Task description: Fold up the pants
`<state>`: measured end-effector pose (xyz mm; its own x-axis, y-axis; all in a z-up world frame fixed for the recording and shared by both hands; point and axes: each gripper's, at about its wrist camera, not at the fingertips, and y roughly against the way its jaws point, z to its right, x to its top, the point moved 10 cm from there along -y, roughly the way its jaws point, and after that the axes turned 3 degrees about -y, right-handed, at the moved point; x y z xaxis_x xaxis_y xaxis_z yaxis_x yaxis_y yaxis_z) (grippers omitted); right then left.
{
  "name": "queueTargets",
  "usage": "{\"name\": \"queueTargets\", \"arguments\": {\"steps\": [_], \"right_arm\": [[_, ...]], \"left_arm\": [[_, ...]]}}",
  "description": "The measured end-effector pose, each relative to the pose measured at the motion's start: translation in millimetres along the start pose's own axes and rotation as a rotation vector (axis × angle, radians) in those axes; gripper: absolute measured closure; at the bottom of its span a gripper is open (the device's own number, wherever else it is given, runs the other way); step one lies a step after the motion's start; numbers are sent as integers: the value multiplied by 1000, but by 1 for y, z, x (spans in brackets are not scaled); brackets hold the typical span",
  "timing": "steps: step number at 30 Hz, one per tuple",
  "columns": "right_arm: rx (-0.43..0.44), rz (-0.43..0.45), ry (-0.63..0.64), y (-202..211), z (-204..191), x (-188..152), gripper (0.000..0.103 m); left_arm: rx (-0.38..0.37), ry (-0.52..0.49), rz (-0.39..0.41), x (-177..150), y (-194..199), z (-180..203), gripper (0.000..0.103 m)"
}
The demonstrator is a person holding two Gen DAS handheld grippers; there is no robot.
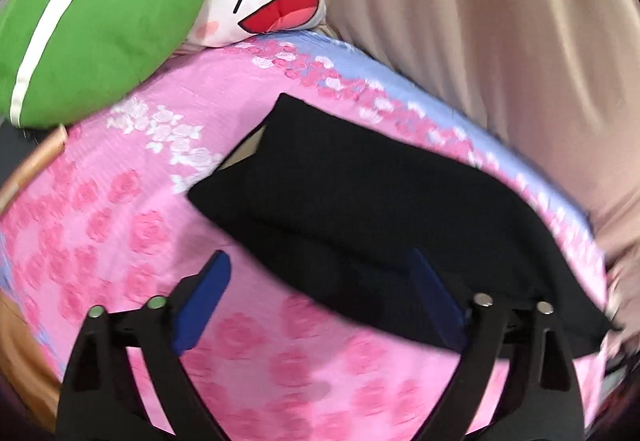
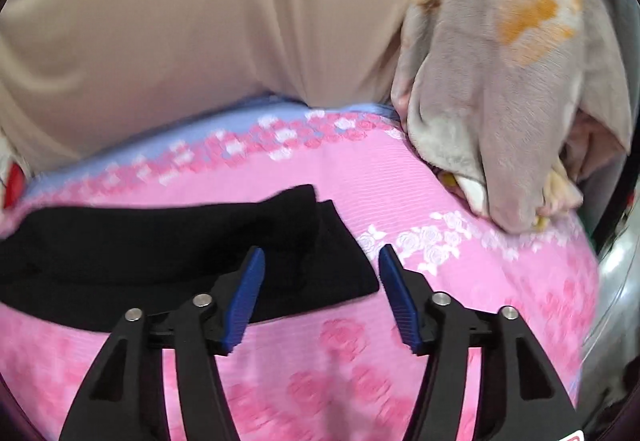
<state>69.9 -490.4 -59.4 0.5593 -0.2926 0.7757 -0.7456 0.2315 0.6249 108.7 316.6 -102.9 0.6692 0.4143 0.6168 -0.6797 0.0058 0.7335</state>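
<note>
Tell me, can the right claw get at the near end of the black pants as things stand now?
Probably yes. The right claw is open and empty, right over the end of the pants on the sheet, and nothing lies between them.

Both wrist cameras look down close over the pink bedsheet (image 1: 120, 209), sharing the black pants (image 1: 360, 209) and beige curtain (image 2: 180, 21).

R gripper (image 2: 322, 261) open over black pants (image 2: 160, 241) (folded, prob.) on pink sheet (image 2: 500, 301).
</note>
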Motion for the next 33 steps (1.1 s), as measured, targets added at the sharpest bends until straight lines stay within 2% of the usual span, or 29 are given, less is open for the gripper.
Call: {"name": "queueTargets", "arguments": {"steps": [4,8,11,12,13,14,15,16,17,18,19,20,22,25,26,27,28,29,30,32,33], "right_arm": [[139,-1,-141,19,-13,-19,39],[258,-65,-267,13,-23,-39,39],[318,-107,-335,-4,-35,-31,39],[337,-113,-352,-9,-39,-25,39],[344,-115,-364,-14,-43,-19,38],[349,-110,-371,-22,-49,-8,28],[352,-119,-378,-33,-55,-1,21],[347,-131,-381,-43,-56,3,19],[298,-154,-380,-64,-55,5,25],[258,-173,-365,-80,-53,6,40],[223,-210,-338,-99,-56,5,98],[209,-226,-343,-106,-55,6,95],[259,-178,-364,-97,-62,25,96],[341,12,-284,-38,-70,65,99],[332,66,-240,-18,-66,72,99],[310,72,-217,-16,-59,71,99],[267,57,-193,-21,-50,64,99],[206,-3,-196,-41,-33,46,97],[193,-76,-216,-61,-20,26,95],[158,-226,-309,-94,9,-22,94],[158,-259,-334,-100,17,-39,93]], "left_arm": [[-23,116,-71,4,-43,11,11],[-47,198,-162,-6,-80,12,12],[-35,207,-136,-2,-82,13,14],[-41,205,-136,-1,-82,14,22],[-44,205,-142,-2,-83,14,36],[-36,204,-150,-2,-85,12,49],[-21,196,-158,-1,-86,9,74],[-3,206,-171,0,-87,2,87],[-14,233,-187,0,-87,-2,88],[-44,257,-197,2,-86,-5,93],[-73,277,-203,4,-83,-7,95],[-89,275,-201,9,-79,-6,95],[-94,234,-156,26,-58,-5,96],[-102,162,-86,54,-19,0,96],[-106,150,-82,59,-11,0,96],[-85,124,-84,60,-7,-3,96],[-47,97,-90,57,-9,-7,95],[-7,76,-110,52,-16,-11,95],[28,57,-153,39,-30,-18,95],[44,65,-219,18,-49,-28,94],[54,73,-246,8,-55,-33,92]]}}
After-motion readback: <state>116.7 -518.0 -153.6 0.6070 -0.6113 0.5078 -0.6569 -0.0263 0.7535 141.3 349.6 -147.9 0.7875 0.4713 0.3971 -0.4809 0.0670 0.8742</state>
